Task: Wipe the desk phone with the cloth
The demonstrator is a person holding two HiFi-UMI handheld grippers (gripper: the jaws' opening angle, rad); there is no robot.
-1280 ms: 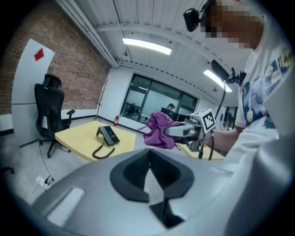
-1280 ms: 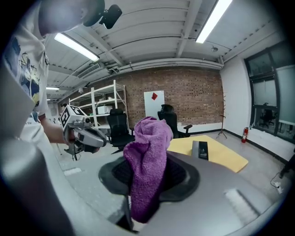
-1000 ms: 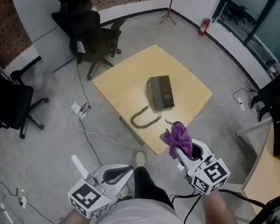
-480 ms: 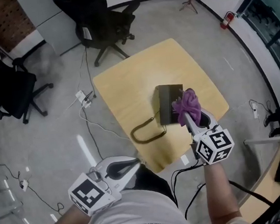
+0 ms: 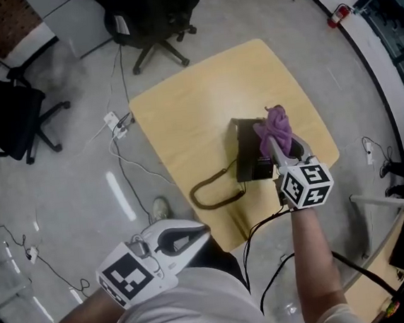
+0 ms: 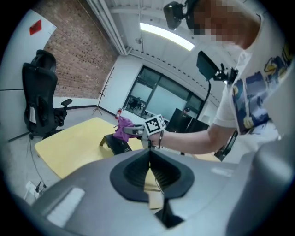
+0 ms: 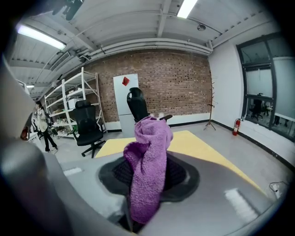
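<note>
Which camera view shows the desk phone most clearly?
The head view: from above, the desk phone lies on the table, partly covered by the cloth. The left gripper view shows it small and distant. The right gripper view misses it.

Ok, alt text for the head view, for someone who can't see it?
From above, the right claw, shut on a purple cloth, is over a dark desk phone on a yellow table. The left claw hangs shut and empty near the person's body.
</note>
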